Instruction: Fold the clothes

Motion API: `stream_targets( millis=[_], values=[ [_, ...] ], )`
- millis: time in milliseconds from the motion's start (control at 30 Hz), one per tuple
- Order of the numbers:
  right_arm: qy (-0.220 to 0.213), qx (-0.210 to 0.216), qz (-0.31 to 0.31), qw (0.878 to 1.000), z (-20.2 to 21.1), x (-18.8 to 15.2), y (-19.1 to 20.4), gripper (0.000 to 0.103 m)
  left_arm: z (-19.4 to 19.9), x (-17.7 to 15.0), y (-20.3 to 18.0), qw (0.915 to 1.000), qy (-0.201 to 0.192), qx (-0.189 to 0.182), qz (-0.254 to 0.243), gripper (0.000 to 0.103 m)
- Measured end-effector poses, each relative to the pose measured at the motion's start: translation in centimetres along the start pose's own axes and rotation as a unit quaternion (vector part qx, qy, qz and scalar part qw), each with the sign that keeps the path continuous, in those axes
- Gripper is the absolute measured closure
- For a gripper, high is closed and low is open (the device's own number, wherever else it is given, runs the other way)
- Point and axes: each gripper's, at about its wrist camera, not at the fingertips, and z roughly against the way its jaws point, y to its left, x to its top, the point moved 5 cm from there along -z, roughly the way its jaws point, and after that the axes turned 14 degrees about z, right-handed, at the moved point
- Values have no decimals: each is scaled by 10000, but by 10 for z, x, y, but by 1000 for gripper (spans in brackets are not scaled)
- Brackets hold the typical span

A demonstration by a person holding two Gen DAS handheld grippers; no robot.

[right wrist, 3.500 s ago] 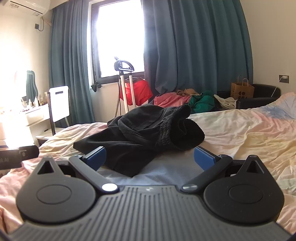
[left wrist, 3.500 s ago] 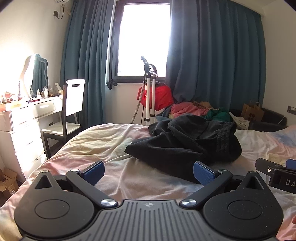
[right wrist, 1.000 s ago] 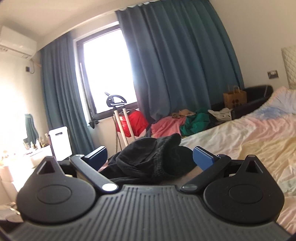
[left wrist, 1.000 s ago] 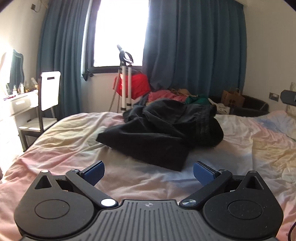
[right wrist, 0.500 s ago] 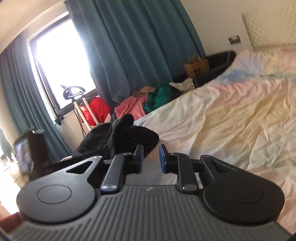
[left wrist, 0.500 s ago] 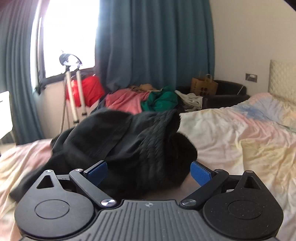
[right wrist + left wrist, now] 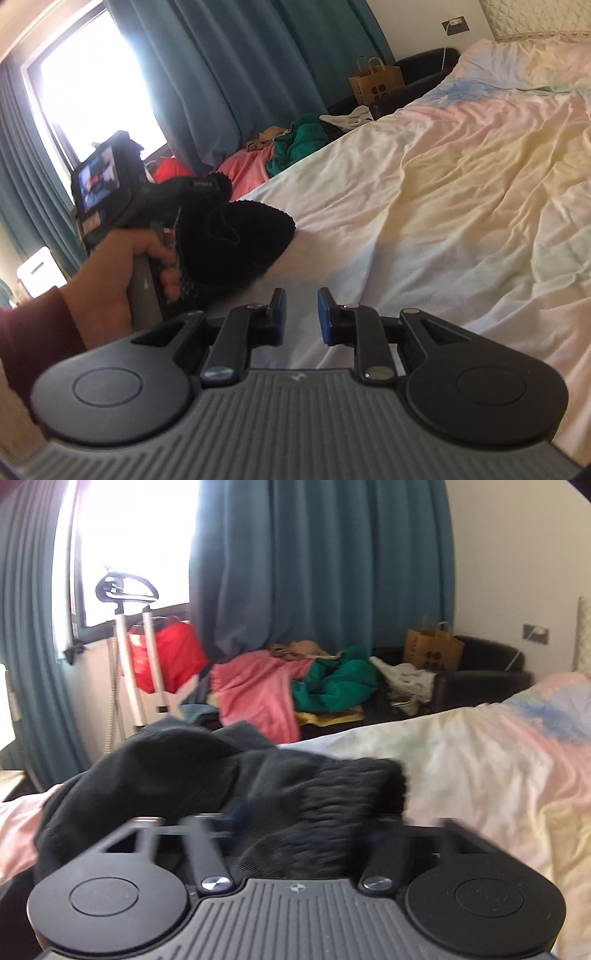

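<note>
The left gripper's fingers (image 7: pixel 207 845) are buried in cloth, so whether they have closed on it or only pushed in I cannot tell; the blur of that view does not help. The right gripper (image 7: pixel 301 316) has its blue pads a narrow gap apart with nothing between them, low over the sheet. The black garment (image 7: pixel 229 786) lies in a crumpled heap on the bed (image 7: pixel 461 177), on its left side as both cameras look, and its ribbed waistband or hem faces right, humped up against the left gripper (image 7: pixel 295 834). In the right wrist view the same heap shows just beyond the left hand (image 7: pixel 110 273) holding its tool, well left of the right gripper's pads. By the look of it the cloth is soft, limp and fairly thick (a knit or fleece, I would guess), light enough to lift but sure to sag and bunch wherever it is not held. The ribbed band is the sensible hold: it is firmer, doubled, and gives a straight edge to pull taut between two grips. Beyond the bed lie a pile of pink and green clothes (image 7: pixel 295 690), a paper bag (image 7: pixel 432 646) and teal curtains (image 7: pixel 314 572).
</note>
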Motion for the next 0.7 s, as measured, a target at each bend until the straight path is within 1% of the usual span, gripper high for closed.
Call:
stream_targets(
  millis=[33, 100, 133, 233, 267, 333, 433, 467, 533, 667, 700],
  values=[
    [-4, 0, 59, 10000, -3, -1, 1, 81, 1, 6, 3, 9999, -65, -18, 81, 80],
    [0, -14, 132, 9999, -9, -4, 4, 81, 8, 19, 10, 9993, -266, -44, 256, 81],
    [-3, 8, 133, 9999, -11, -4, 5, 81, 16, 27, 17, 9990, -292, -86, 313, 82],
    [-131, 10, 239, 9996, -9, -4, 15, 81, 43, 50, 43, 9982, -354, -173, 453, 89],
    [-168, 21, 301, 9994, -6, -5, 18, 81, 57, 57, 51, 9980, -414, -169, 455, 91],
    [-215, 71, 435, 9988, -1, -6, 27, 81, 88, 71, 67, 9972, -582, -158, 436, 92],
    [-358, 56, 586, 9976, 11, -3, 36, 81, 149, 81, 87, 9960, -759, -284, 383, 93],
    [-412, 53, 613, 9973, 16, -2, 38, 81, 171, 79, 98, 9952, -819, -316, 441, 93],
    [-427, 182, 764, 9960, 29, -2, 50, 81, 215, 75, 122, 9932, -942, -375, 569, 94],
    [-417, 498, 1106, 9917, 58, -5, 76, 81, 294, 50, 191, 9872, -993, -521, 1136, 94],
    [-414, 577, 1191, 9903, 65, -5, 82, 81, 309, 43, 209, 9862, -986, -486, 1236, 94]
  ],
)
